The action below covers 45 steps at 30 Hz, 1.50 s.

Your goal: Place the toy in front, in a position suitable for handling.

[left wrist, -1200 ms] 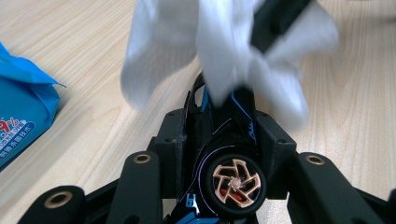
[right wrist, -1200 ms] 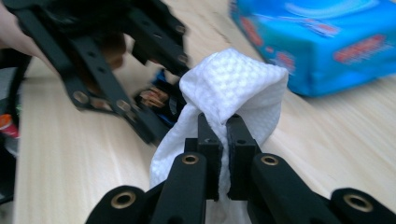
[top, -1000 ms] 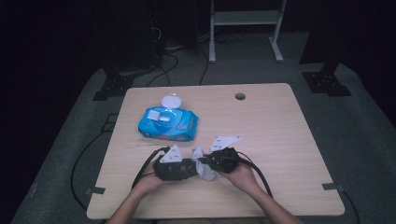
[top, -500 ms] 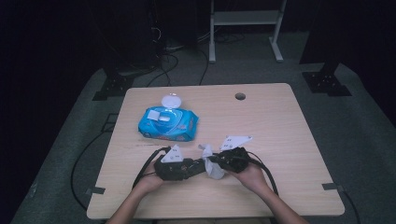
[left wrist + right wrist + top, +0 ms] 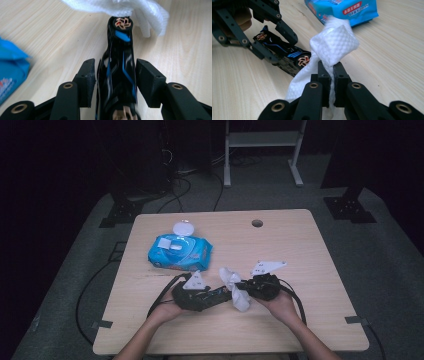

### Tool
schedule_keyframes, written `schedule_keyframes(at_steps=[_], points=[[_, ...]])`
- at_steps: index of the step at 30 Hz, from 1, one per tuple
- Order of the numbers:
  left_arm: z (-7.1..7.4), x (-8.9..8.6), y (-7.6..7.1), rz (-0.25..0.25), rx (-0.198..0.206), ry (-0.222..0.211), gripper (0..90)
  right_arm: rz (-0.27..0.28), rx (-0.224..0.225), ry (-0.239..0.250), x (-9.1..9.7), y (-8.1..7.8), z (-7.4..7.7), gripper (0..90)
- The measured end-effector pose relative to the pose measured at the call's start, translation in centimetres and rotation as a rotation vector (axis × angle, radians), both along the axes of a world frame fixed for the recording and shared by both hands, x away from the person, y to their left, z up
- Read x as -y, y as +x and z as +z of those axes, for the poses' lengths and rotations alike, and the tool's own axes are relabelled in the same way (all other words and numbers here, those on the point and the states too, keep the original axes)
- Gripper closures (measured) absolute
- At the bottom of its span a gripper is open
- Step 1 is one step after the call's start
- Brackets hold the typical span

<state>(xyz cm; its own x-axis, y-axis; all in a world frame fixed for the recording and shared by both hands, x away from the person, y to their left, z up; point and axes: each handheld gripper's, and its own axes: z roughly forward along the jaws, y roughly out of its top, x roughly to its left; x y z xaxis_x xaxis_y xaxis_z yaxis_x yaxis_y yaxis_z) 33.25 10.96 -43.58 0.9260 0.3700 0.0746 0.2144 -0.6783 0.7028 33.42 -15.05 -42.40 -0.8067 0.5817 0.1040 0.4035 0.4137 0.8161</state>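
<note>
A black toy car (image 5: 118, 72) with blue stripes lies lengthwise between the jaws of my left gripper (image 5: 116, 65). The jaws have just been opening; the pads stand close beside the car's sides without pressing it. My right gripper (image 5: 331, 67) is shut on a crumpled white wet wipe (image 5: 334, 42), which hangs against the car's front wheel (image 5: 302, 60). In the high view the two grippers face each other near the table's front, left gripper (image 5: 220, 295) and right gripper (image 5: 245, 287), with the wipe (image 5: 234, 287) between them.
A blue pack of wet wipes (image 5: 180, 252) with its white lid flipped open lies behind the left hand. The wooden table (image 5: 310, 270) has a cable hole (image 5: 257, 223) at the back. Cables trail from both grippers toward the front edge.
The right gripper has carried the wipe to the right, and the left gripper with the car has followed a little. The wipe now hangs stretched out between them.
</note>
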Motion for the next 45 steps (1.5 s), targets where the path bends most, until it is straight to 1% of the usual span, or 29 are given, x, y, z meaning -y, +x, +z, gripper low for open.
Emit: schedule_keyframes(at_steps=[1, 4, 6, 8, 9, 10, 11, 12, 13, 15, 17, 20, 21, 22, 24, 25, 27, 28, 30, 32, 34, 35, 36, 37, 38, 41, 43, 45], points=[[0.1, 0.4, 0.2, -0.002, -0.004, 0.017, 46.9, -0.006, -0.006, 0.01, 0.3, 0.1, 0.0, 86.2], [0.1, 1.8, 0.7, -0.007, -0.021, 0.059, 45.8, -0.024, -0.016, 0.024, 1.1, 0.3, -0.1, 86.3], [0.0, 2.7, 1.0, -0.009, -0.031, 0.114, 45.5, -0.031, -0.017, 0.03, 1.6, 0.4, -0.1, 86.3], [-0.2, 3.5, 1.3, -0.01, -0.037, 0.168, 45.2, -0.038, -0.028, 0.04, 2.1, 0.5, -0.2, 86.2], [-0.3, 3.7, 1.3, -0.008, -0.036, 0.187, 45.3, -0.041, -0.033, 0.047, 2.3, 0.6, -0.2, 86.2], [-0.3, 4.0, 1.4, 0.0, -0.044, 0.212, 45.9, -0.044, -0.04, 0.05, 2.4, 0.7, -0.2, 86.2], [-0.4, 4.3, 1.5, 0.013, -0.056, 0.259, 46.8, -0.047, -0.046, 0.058, 2.5, 0.7, -0.3, 86.2], [-0.5, 4.5, 1.4, 0.016, -0.044, 0.281, 47.1, -0.045, -0.051, 0.058, 2.6, 0.8, -0.5, 86.2], [-0.5, 4.8, 1.3, 0.017, -0.042, 0.3, 47.6, -0.045, -0.057, 0.058, 2.6, 0.8, -0.5, 86.2], [-0.6, 5.1, 1.3, 0.015, -0.057, 0.332, 51.8, -0.04, -0.067, 0.056, 2.5, 0.9, -0.8, 86.2], [-0.5, 5.4, 1.3, 0.017, -0.059, 0.355, 53.8, -0.038, -0.075, 0.061, 2.4, 1.0, -0.9, 86.2], [-0.3, 5.5, 1.2, -0.009, -0.057, 0.338, 56.2, -0.036, -0.076, 0.075, 2.5, 1.1, -0.8, 86.2], [-0.3, 5.4, 1.1, -0.012, -0.049, 0.334, 56.3, -0.035, -0.076, 0.078, 2.5, 1.0, -0.8, 86.2], [-0.3, 5.3, 1.0, -0.018, -0.036, 0.32, 56.3, -0.033, -0.076, 0.088, 2.6, 1.0, -0.7, 86.2], [-0.1, 5.0, 0.9, -0.019, -0.033, 0.269, 56.3, -0.033, -0.075, 0.103, 2.8, 1.0, -0.4, 86.2], [0.0, 4.8, 0.7, -0.026, -0.008, 0.241, 56.4, -0.033, -0.076, 0.111, 3.0, 1.0, -0.3, 86.2], [0.5, 4.4, 0.6, -0.02, 0.004, 0.173, 56.4, -0.028, -0.088, 0.136, 3.3, 1.0, 0.1, 86.2], [0.7, 4.3, 0.6, -0.031, 0.023, 0.163, 56.4, -0.013, -0.096, 0.158, 3.4, 1.0, 0.5, 86.2], [1.2, 4.4, 0.3, -0.04, 0.046, 0.127, 56.4, 0.012, -0.101, 0.188, 3.4, 0.8, 1.2, 86.3], [1.6, 4.6, -0.1, -0.05, 0.092, 0.107, 56.4, 0.044, -0.091, 0.211, 3.1, 0.4, 2.2, 86.3], [1.9, 4.8, -0.3, -0.06, 0.115, 0.082, 56.4, 0.073, -0.075, 0.226, 2.7, -0.1, 3.2, 86.3], [2.0, 4.8, -0.4, -0.066, 0.123, 0.063, 56.3, 0.082, -0.067, 0.228, 2.6, -0.3, 3.6, 86.3], [2.1, 4.8, -0.5, -0.066, 0.116, 0.041, 56.4, 0.091, -0.063, 0.23, 2.5, -0.5, 3.8, 86.3], [2.1, 4.8, -0.5, -0.066, 0.118, 0.031, 56.3, 0.094, -0.054, 0.222, 2.4, -0.6, 4.1, 86.3], [2.0, 4.7, -0.5, -0.07, 0.124, 0.019, 56.4, 0.094, -0.049, 0.218, 2.3, -0.7, 4.1, 86.2], [1.7, 4.5, -0.4, -0.075, 0.109, -0.016, 56.3, 0.085, -0.045, 0.201, 2.4, -0.7, 4.0, 86.3], [1.5, 4.4, -0.3, -0.076, 0.106, -0.028, 56.3, 0.081, -0.049, 0.194, 2.4, -0.6, 4.0, 86.3], [1.3, 4.4, -0.3, -0.071, 0.117, -0.041, 56.3, 0.085, -0.045, 0.191, 2.1, -0.7, 4.0, 86.3]])
